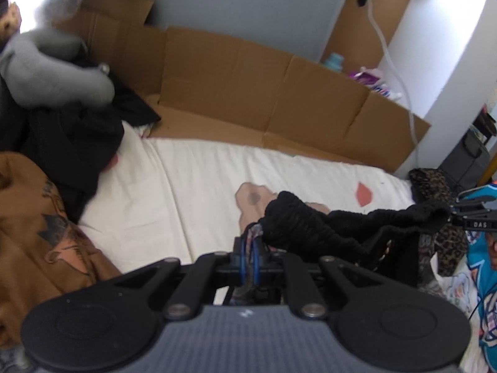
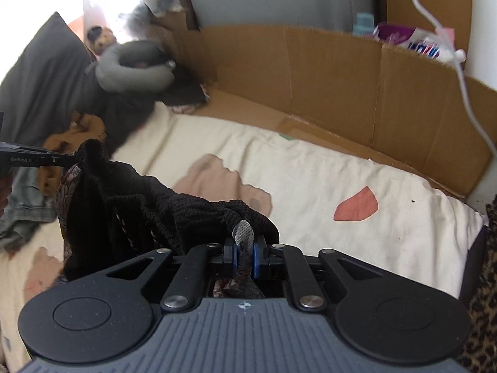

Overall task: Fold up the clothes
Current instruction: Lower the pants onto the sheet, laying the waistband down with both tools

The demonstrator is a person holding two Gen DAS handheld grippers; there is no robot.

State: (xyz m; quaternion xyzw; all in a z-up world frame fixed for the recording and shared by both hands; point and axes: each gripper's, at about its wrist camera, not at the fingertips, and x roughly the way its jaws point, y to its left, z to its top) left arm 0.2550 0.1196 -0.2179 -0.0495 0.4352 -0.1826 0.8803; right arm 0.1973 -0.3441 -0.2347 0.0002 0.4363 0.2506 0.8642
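Cloth, black and knitted with a patterned lining, makes up the garment [image 1: 310, 223], which looks light, limp and stretchy, best taken at its edge corners. It hangs in the air, its long axis running between the left gripper [image 1: 248, 261] and right gripper [image 2: 243, 256], each clenched on one end. Beneath lies the bed sheet [image 2: 310, 180], with cardboard [image 2: 310, 71] beyond.

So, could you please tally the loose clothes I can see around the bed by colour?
Black: 2, the held knit garment and the black heap.
Brown: 1, the printed top.
Leopard print: 1.
Teal: 1, the jersey.
Grey-blue: 1, the denim piece.
Total: 6.
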